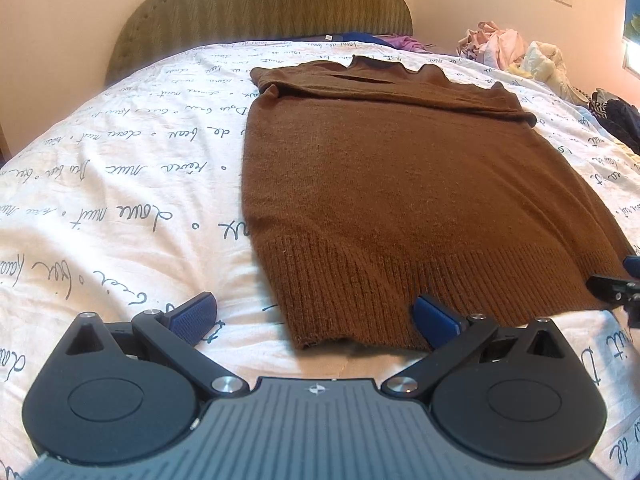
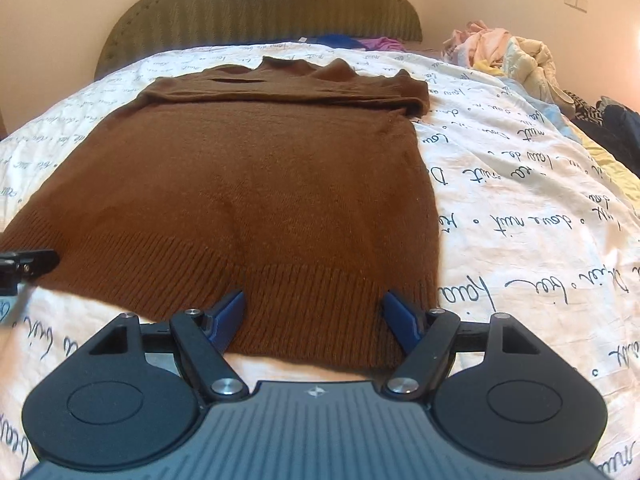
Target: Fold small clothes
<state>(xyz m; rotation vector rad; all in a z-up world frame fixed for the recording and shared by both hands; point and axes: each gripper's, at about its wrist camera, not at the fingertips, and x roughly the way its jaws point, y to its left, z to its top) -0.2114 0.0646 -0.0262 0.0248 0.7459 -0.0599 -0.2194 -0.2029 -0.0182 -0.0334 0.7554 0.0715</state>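
- The brown sweater (image 1: 400, 184) lies flat on the bed, ribbed hem toward the cameras, collar toward the headboard (image 1: 264, 8).
- Its sleeves are folded across the chest, forming a thick band just below the collar.
- In the left wrist view the sweater's left edge runs nearly straight from shoulder to hem; the hem corner curls up slightly off the quilt.
- In the right wrist view the sweater's right edge is also straight, ending at the other hem corner.
- The left hand-held gripper (image 1: 316, 320) is spread wide at the sweater's left hem corner: one finger over the ribbing, the other on bare quilt beside the sweater. Nothing is pinched.
- The right hand-held gripper (image 2: 314, 316) is likewise spread, both fingers over the ribbed hem near the sweater's right corner, the fabric between them not squeezed.
- The white quilt (image 1: 120, 184) with script print lies bare and wide to the left of the sweater, and a narrower strip is free on its right.
- Between the hem and the cameras a thin band of quilt shows.
- Beyond the sweater's right side, near the bed edge, a heap of pale clothes (image 2: 504, 52) and some dark garments (image 2: 616, 124) crowd the space.
- Blue and purple fabric (image 2: 360, 43) sits beyond the collar, against the headboard.
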